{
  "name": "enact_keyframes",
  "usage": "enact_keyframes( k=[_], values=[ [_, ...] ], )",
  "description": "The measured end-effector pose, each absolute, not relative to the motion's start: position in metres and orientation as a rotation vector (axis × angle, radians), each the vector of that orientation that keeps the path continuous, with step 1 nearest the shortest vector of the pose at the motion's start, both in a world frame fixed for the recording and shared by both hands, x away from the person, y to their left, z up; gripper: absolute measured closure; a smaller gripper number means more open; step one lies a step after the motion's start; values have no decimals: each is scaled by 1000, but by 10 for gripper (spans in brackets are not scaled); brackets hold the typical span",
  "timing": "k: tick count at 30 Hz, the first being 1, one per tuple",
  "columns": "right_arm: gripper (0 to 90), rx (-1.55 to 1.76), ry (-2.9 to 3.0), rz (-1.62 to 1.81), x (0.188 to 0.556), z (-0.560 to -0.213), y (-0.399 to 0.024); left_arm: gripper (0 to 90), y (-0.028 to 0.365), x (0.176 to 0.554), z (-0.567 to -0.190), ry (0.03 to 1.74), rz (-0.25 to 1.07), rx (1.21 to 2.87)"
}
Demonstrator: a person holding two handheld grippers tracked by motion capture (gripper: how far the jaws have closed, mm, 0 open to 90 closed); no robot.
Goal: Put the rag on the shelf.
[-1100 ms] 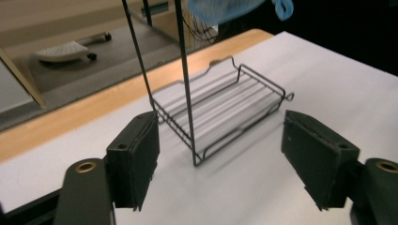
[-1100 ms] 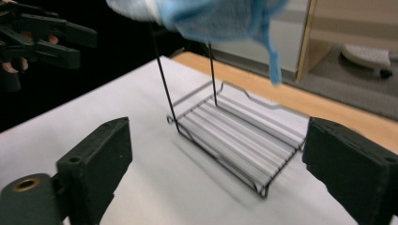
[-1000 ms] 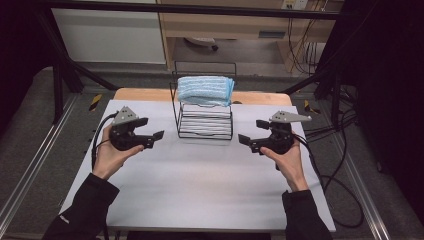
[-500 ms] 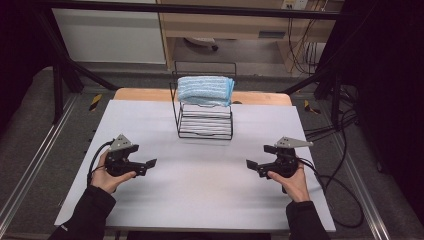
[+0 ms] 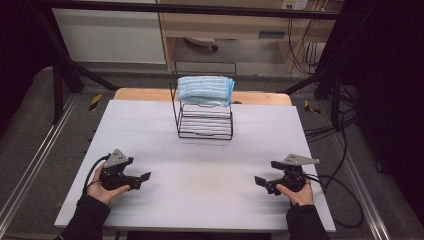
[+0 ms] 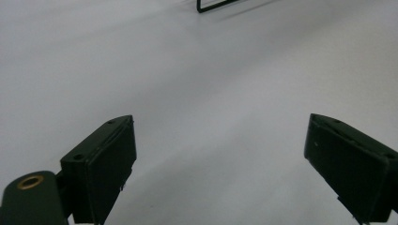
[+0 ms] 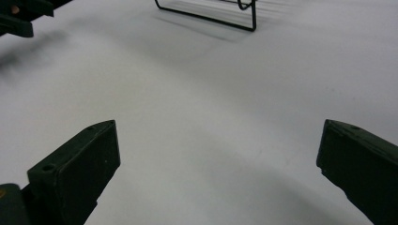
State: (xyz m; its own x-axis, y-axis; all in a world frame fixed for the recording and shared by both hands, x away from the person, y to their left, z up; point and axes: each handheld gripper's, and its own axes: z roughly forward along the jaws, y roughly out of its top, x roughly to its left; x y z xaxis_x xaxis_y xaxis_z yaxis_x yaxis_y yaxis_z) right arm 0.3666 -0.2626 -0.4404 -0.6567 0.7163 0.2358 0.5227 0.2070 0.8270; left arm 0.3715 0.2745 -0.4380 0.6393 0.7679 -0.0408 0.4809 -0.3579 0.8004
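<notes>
No writing is legible. The folded blue towel [image 5: 205, 90] lies crosswise atop the wire rack [image 5: 205, 122] at centre frame. The left gripper [image 5: 145, 177] and right gripper [image 5: 258, 181] both have their jaws apart, holding nothing.

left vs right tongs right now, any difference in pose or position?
The left tongs lie at the table's near-left corner, tips pointing right; the right tongs lie at the near-right corner, tips pointing left. The grey top plate tilts steeply on the left tongs and sits nearly flat on the right tongs. Shared: both open and empty, low over the table, well short of the wire rack.
</notes>
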Motion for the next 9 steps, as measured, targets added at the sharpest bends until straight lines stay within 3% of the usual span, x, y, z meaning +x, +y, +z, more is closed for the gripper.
enact_keyframes(
  k=[9],
  values=[
    [6, 1190, 2294, 1407, 363, -446, -266, 93, 280, 365, -444, 976, 438, 2027]
  ],
)
